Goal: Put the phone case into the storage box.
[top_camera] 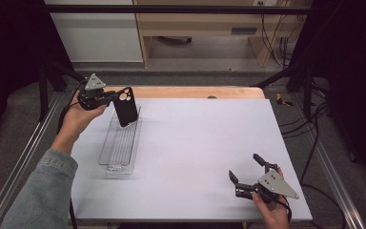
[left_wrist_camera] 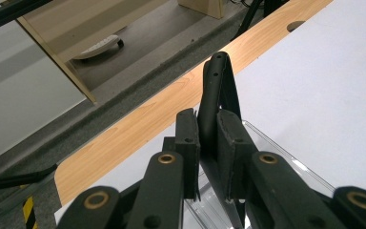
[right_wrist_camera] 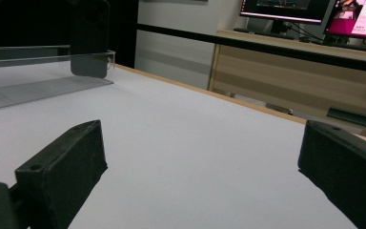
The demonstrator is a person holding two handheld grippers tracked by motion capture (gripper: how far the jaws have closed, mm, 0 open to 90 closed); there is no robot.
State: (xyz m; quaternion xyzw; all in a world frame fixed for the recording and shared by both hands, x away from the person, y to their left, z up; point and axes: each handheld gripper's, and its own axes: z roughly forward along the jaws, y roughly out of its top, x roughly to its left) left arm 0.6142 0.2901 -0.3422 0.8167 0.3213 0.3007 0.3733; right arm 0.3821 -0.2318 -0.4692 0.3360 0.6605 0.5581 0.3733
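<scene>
While the black, rounded-corner phone case (top_camera: 125, 106) is standing nearly upright at the far end of the long clear plastic tray (top_camera: 119, 143), its lower edge is dipping inside the tray walls and its camera cut-out is sitting at the top. The left gripper (top_camera: 108, 99) is clamping the case by one edge; in the left gripper view its black padded jaws are pressing on both sides of the thin case (left_wrist_camera: 214, 95), with the tray (left_wrist_camera: 286, 160) lying just beneath. The person's left hand (top_camera: 78, 114) is carrying that gripper over the far left corner of the white table surface (top_camera: 200, 143). Well apart, near the front right corner, the right gripper (top_camera: 248, 172) is resting with its jaws spread wide and holding nothing. A light wooden strip (top_camera: 195, 92) is bordering the table's far edge.
</scene>
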